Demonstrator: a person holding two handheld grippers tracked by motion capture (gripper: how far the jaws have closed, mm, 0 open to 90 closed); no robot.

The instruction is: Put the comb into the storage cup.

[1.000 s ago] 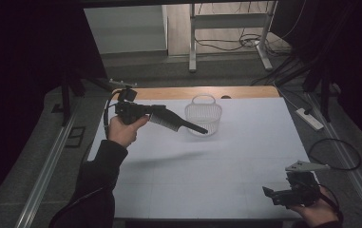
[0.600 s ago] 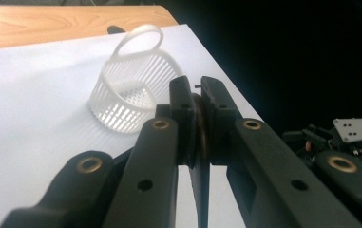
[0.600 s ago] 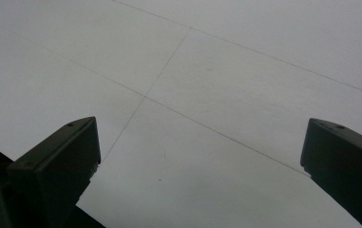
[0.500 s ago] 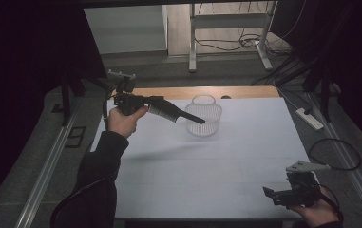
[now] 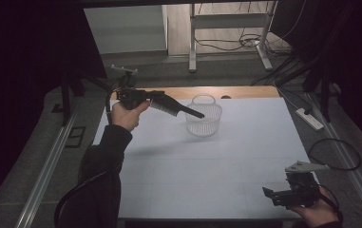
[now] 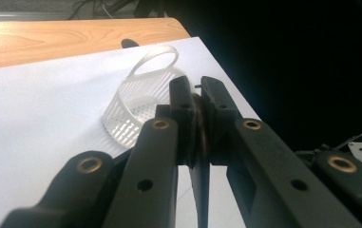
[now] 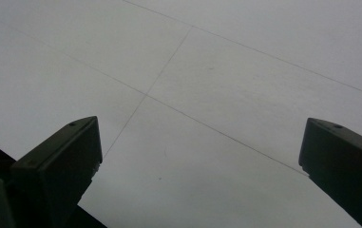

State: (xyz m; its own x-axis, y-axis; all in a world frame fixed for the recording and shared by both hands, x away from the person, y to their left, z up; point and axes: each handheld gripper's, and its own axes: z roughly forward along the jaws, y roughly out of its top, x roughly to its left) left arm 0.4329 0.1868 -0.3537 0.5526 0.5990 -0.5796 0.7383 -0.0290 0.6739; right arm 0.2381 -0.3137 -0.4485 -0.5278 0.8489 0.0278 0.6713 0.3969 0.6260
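High view: the left gripper [image 5: 151, 100], raised above the far left part of the white table [image 5: 207, 180], has its jaws clamped on a black plastic comb with a tapered handle [image 5: 176, 108]. The comb juts out to the right, its pointed tip just over the near rim of a small translucent white slotted plastic basket with an arched handle [image 5: 204, 121], which stands upright near the table's far edge. The comb is not yet inside the basket; lifting looks done, while lowering and letting go remain. At the near right corner, the right gripper [image 5: 283, 195] rests low in the person's hand, well apart from the basket and carrying nothing.

Left gripper view: the two black jaws sit pressed together on the comb [image 6: 200, 166], seen edge-on as a thin dark blade between them. Beyond the jaw tips the basket [image 6: 136, 109] lies close ahead on the white surface, with a strip of bare wooden tabletop [image 6: 64, 40] behind it. By this look, a short reach forward would put the comb over the opening.

Right gripper view: the jaws stand wide apart over the bare white sheet [image 7: 207, 85], with nothing between them. This hand appears to have no part in the work for now.
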